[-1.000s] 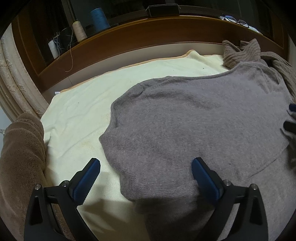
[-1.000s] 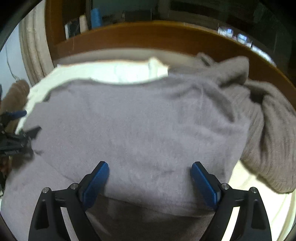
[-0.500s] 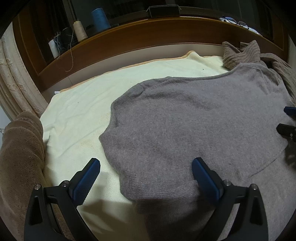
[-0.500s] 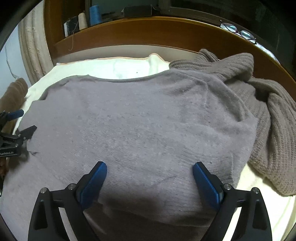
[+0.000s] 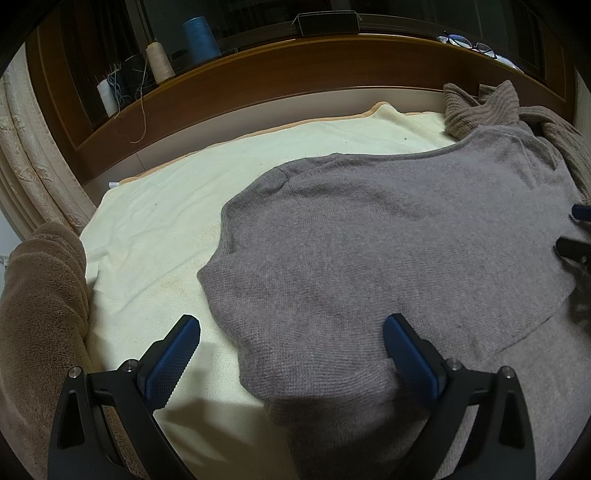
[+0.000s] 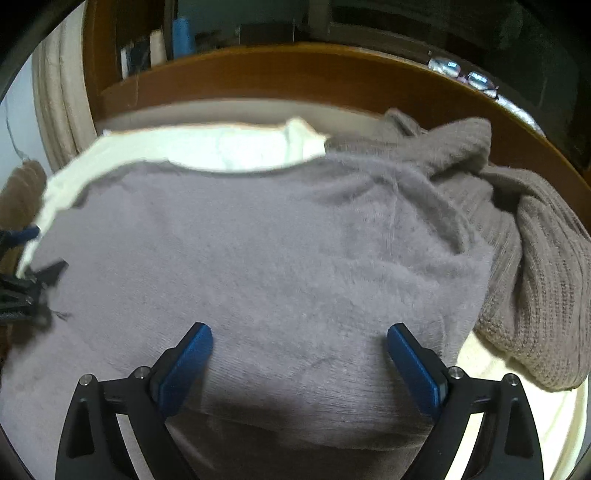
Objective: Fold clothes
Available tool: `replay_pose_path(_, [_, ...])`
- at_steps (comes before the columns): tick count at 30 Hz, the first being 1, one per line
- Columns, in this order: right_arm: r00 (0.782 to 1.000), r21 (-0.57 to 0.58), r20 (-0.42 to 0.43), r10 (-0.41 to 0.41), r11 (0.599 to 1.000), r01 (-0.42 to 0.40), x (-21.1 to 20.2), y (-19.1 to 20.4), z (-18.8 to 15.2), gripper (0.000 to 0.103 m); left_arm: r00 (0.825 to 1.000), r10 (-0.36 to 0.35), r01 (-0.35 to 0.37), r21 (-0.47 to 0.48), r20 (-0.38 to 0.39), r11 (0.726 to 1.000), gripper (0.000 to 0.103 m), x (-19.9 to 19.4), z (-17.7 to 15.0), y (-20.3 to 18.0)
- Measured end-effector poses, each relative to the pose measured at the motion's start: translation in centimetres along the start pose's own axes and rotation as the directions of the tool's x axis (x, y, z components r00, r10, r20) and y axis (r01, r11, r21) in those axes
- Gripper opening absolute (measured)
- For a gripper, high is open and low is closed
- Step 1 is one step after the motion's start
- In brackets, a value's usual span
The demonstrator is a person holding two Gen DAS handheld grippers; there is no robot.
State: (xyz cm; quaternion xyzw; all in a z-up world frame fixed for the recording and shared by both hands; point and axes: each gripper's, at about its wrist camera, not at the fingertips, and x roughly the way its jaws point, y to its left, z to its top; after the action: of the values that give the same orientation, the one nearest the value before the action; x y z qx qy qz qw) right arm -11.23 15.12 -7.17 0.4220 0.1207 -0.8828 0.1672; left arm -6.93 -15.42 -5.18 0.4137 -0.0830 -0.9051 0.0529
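A grey knit sweater [image 5: 369, 240] lies spread on a cream blanket [image 5: 155, 221], with one layer folded over its lower part. My left gripper [image 5: 291, 350] hovers open over the sweater's near left corner, nothing between its blue pads. In the right wrist view the same sweater [image 6: 258, 258] fills the middle, blurred. My right gripper [image 6: 299, 358] is open above its near edge, holding nothing. The right gripper's tips [image 5: 576, 236] show at the right edge of the left wrist view, and the left gripper's tips [image 6: 26, 269] at the left edge of the right one.
A ribbed brown sweater [image 6: 528, 280] is heaped at the right, partly under the grey one. A brown plush cushion [image 5: 40, 314] lies at the left. A wooden headboard [image 5: 295, 74] curves behind, with thread spools [image 5: 197, 35] and glasses [image 5: 467, 40] on its shelf.
The right gripper has shifted a little and its view is blurred by motion again. The left gripper and the sweater stay about where they were.
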Motion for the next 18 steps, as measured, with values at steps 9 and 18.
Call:
replay_pose_path(9, [1.000,0.024,-0.013,0.017,1.000,-0.017,0.3,-1.0,0.1,0.099,1.000,-0.008,0.008,-0.002,-0.001,1.000,0.100,0.0,0.1,0.1])
replay_pose_path(18, [0.994,0.040,0.049,0.093,0.995,-0.095,-4.3,-0.4,-2.2,0.099,0.996,-0.072,0.070,-0.043,-0.046,0.997,0.101,-0.7,-0.4,0.8])
